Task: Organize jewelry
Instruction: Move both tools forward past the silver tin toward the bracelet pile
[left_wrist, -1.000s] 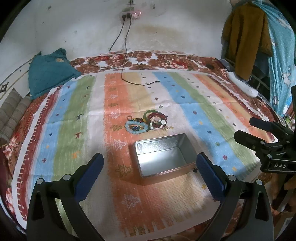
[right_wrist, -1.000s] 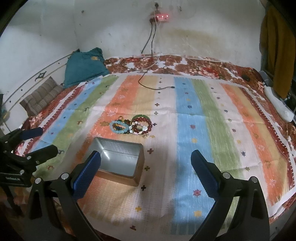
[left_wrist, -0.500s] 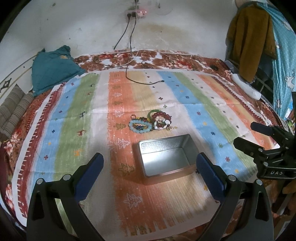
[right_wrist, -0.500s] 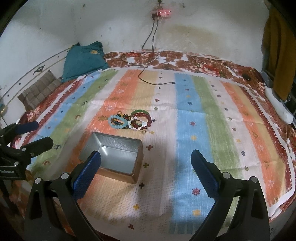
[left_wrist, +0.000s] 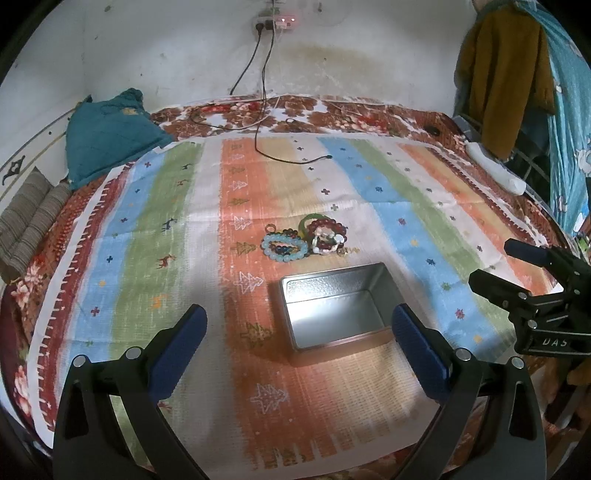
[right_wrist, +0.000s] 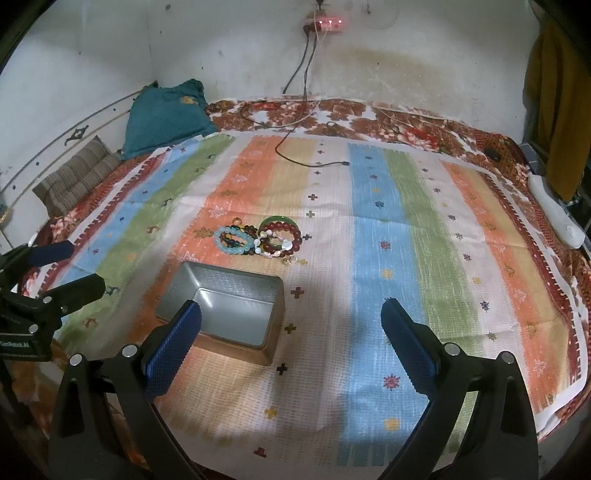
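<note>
An empty silver metal tin stands open on the striped cloth. Just beyond it lies a small heap of bracelets: a pale blue beaded one, dark red beads and a green bangle. My left gripper hovers open near the tin's front edge, nothing between its blue pads. My right gripper is open too, above the cloth to the right of the tin. Each gripper appears at the edge of the other's view.
The striped cloth covers a bed with a floral sheet. A black cable trails from the wall socket onto the cloth. A teal pillow and folded striped cushion lie at the left. Clothes hang at the right.
Both grippers have shifted slightly, so the tin and bracelets sit a little further right in the left view. Both jaws stay open and the objects have not moved.
</note>
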